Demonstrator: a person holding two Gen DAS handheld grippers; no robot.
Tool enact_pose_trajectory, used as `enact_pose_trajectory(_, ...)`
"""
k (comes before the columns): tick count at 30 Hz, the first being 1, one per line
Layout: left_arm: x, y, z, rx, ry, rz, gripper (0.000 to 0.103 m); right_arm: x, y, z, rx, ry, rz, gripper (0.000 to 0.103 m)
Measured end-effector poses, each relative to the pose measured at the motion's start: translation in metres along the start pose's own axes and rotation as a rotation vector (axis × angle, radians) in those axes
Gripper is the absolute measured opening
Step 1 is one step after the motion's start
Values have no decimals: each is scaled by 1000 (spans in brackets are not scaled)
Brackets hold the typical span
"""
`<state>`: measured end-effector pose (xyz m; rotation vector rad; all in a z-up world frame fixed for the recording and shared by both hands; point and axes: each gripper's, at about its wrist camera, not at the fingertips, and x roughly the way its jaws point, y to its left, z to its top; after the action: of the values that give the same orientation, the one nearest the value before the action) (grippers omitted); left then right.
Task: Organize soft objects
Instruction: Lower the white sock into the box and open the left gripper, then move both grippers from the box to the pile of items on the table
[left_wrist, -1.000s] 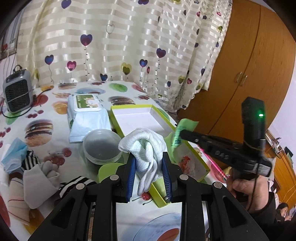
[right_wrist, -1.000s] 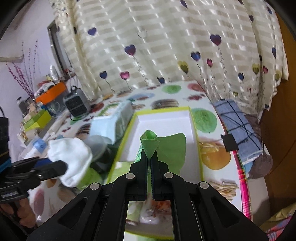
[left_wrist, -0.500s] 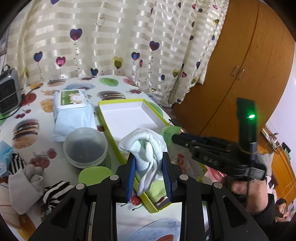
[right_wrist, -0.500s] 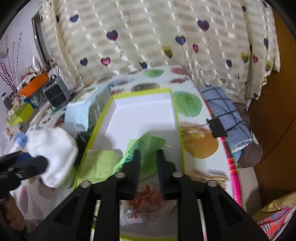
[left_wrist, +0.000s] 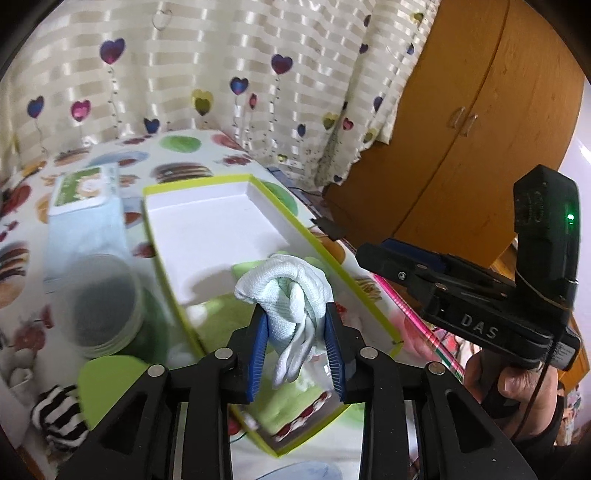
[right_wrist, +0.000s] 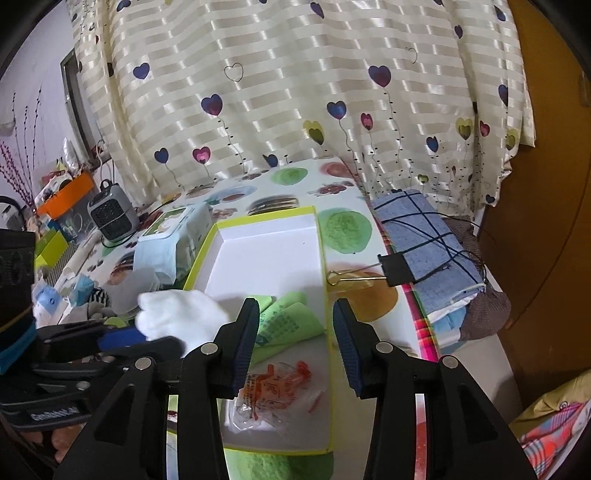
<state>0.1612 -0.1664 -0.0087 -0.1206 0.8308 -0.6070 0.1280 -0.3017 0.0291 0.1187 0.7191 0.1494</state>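
A lime-edged white box lies open on the table. My left gripper is shut on a white glove, holding it above the box's near half; the glove also shows in the right wrist view. My right gripper is open and empty above the box; its body shows in the left wrist view. A green cloth lies in the box under it, beside a clear printed plastic bag.
A wet-wipes pack and a lidded round plastic tub sit left of the box. A striped sock lies near left. A small heater stands far left. A blue checked cloth with a binder clip hangs at the table's right edge.
My right gripper opened and let the green cloth drop into the box. My left gripper carried the white glove rightward over the box.
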Motion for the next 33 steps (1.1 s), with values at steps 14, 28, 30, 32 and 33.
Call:
enact_pose_trajectory(14, -4, -1, -5, 9, 12, 25, 44, -3, 3, -5, -4, 0, 7, 43)
enact_pose_trajectory(28, -47, -8, -10, 6, -63, 52, 44, -30, 27, -7, -57, -22, 22, 43)
enact_pose_trajectory(30, -53, -9, -12, 6, -71, 57, 44, -36, 33, -7, -72, -27, 20, 43)
enact_pose_trajectory(32, -61, -10, -14, 5, -84, 63, 44, -43, 38, -8, -84, -34, 25, 43)
enact_pose_trajectory(33, -64, -11, -15, 5, -90, 65, 44, -46, 40, -8, -89, -39, 28, 43)
